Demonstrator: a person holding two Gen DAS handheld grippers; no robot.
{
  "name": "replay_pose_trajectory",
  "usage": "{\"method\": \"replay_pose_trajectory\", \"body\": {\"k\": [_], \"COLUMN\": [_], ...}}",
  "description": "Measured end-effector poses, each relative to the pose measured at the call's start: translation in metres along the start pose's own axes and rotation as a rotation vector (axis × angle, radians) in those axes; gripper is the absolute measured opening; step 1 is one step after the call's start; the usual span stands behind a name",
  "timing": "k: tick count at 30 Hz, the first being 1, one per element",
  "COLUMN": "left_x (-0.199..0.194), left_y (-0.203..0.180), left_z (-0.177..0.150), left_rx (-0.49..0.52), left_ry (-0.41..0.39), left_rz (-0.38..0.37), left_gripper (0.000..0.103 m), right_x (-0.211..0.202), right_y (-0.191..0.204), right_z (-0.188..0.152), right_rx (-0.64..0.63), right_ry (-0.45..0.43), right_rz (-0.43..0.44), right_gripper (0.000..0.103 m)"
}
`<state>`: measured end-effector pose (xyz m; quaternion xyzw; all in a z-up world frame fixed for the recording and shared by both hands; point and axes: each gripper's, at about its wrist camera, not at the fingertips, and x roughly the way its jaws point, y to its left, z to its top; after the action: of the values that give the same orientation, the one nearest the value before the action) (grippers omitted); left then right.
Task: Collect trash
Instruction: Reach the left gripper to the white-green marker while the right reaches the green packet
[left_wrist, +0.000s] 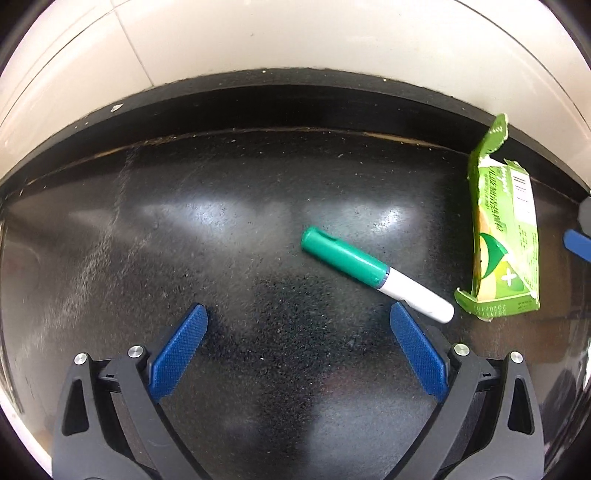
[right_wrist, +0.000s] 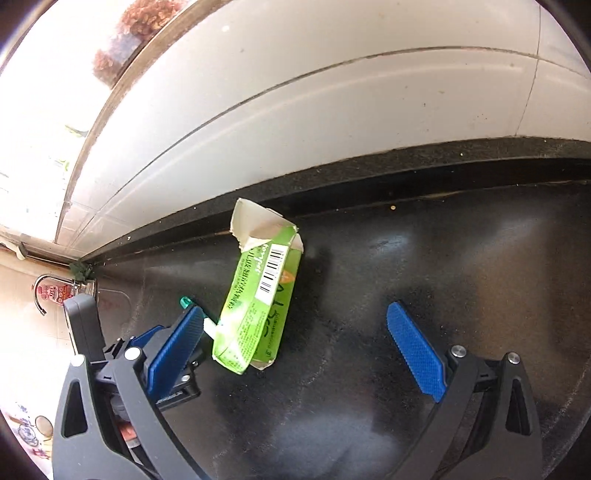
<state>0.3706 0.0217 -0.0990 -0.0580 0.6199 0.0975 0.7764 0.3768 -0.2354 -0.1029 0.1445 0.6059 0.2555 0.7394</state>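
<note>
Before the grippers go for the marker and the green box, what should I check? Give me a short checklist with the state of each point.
1. Left gripper open: ok, fingers spread wide.
2. Right gripper open: ok.
3. Marker between the left fingers: not ok, it lies ahead and toward the right finger.
4. Box between the right fingers: not ok, it lies close to the left finger.
5. Marker and box apart: ok in the left view, a gap shows.
6. Trash bin in reach: cannot tell, none in view.
</note>
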Motion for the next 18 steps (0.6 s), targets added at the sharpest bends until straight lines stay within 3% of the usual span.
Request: {"method": "replay_pose_trajectory", "body": {"k": [8, 18], "left_x": [0.008, 0.013], "left_y": [0.013, -0.035], "left_z": [0.004, 0.016], "left_rx": [0.05, 0.323], "left_ry": [0.014, 0.003], "left_rz": [0.004, 0.018], "left_gripper": [0.096, 0.096], "right_x": [-0.021, -0.08], "right_y": [-0.072, -0.169], "right_z": [-0.032, -0.1], "right_rx": [0.096, 0.244], "right_ry": [-0.015, -0.054], "right_rz": [-0.122, -0.276], "right_gripper": [0.096, 0.096]}}
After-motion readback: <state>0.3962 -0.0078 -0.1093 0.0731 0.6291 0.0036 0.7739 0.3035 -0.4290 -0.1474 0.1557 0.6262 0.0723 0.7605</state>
